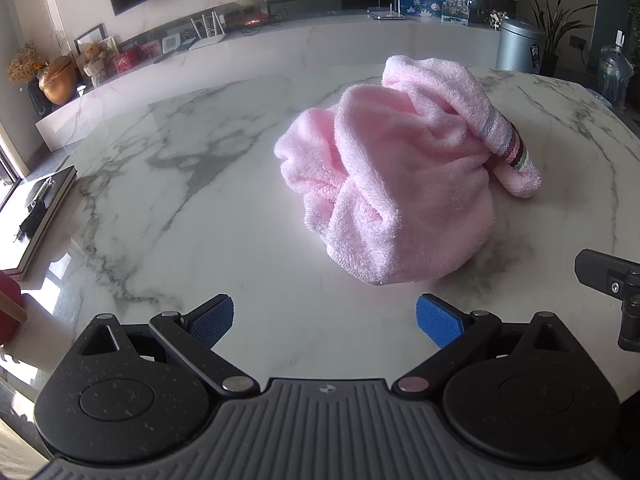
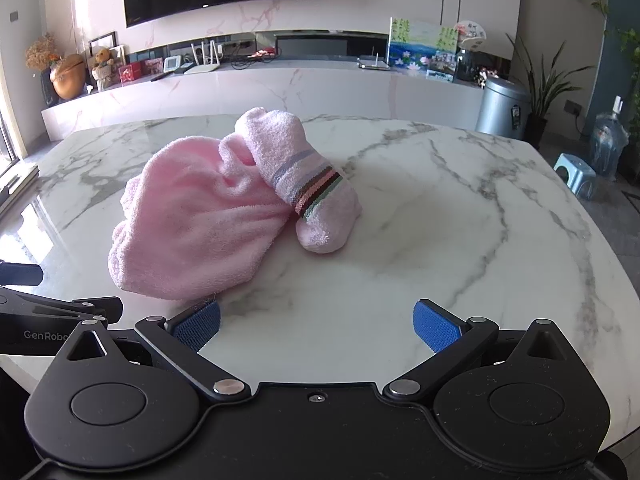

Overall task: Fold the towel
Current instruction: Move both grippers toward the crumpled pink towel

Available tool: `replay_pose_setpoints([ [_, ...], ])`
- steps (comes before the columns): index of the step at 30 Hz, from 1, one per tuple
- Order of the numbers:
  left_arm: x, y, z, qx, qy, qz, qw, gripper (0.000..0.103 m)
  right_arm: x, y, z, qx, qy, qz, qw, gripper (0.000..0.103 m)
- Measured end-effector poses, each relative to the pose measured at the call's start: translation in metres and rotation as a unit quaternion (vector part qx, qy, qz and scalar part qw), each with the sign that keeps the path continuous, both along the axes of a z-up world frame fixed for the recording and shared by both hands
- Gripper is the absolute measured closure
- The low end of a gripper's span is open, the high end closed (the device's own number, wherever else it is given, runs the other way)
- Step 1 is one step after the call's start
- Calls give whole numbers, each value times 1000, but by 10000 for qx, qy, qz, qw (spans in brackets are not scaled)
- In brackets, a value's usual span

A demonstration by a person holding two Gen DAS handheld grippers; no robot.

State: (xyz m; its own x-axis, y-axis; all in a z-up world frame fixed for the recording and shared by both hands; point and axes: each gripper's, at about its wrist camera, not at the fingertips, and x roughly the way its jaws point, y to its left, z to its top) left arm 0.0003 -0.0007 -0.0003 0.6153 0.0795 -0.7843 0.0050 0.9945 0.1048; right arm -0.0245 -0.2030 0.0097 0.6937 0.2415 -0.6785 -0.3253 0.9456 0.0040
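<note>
Towel: the pink towel lies crumpled in a loose heap on the marble table, with a rolled end bearing a striped band slumped over the heap's right side and resting on the table. No corner or straight edge shows cleanly in either view.
Left gripper: the left gripper hovers just short of the towel's near edge, jaws spread wide, nothing between the blue pads.
Right gripper: the right gripper sits near the towel's near-right side, jaws likewise spread and empty; its left pad is just beside the heap's hem.
Progress: by my reading, folding has not begun; the towel first needs spreading flat.
Risk, blind pinch: closing on the heap as it lies would likely catch several layers at once, so a lift would raise a bundle instead of opening it.
Risk, mismatched corners: if the two grippers take points that are not neighbouring corners, the cloth would probably twist when pulled apart.
Risk, sliding: the table looks polished, so a one-sided tug may drag the whole towel toward the edge.
Risk, thick roll: the striped end looks bulky and could slip from a shallow pinch.
Containers: beyond the towel, past the table's far right, stand a grey lidded bin, contents hidden, and a water jug; how full it is cannot be told.
</note>
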Motion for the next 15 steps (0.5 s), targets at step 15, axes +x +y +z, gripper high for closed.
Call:
replay_pose_setpoints([
  [15, -4, -3, 0, 59, -93, -95, 9999, 4, 3, 3, -16, -34, 25, -78, 10000, 0],
])
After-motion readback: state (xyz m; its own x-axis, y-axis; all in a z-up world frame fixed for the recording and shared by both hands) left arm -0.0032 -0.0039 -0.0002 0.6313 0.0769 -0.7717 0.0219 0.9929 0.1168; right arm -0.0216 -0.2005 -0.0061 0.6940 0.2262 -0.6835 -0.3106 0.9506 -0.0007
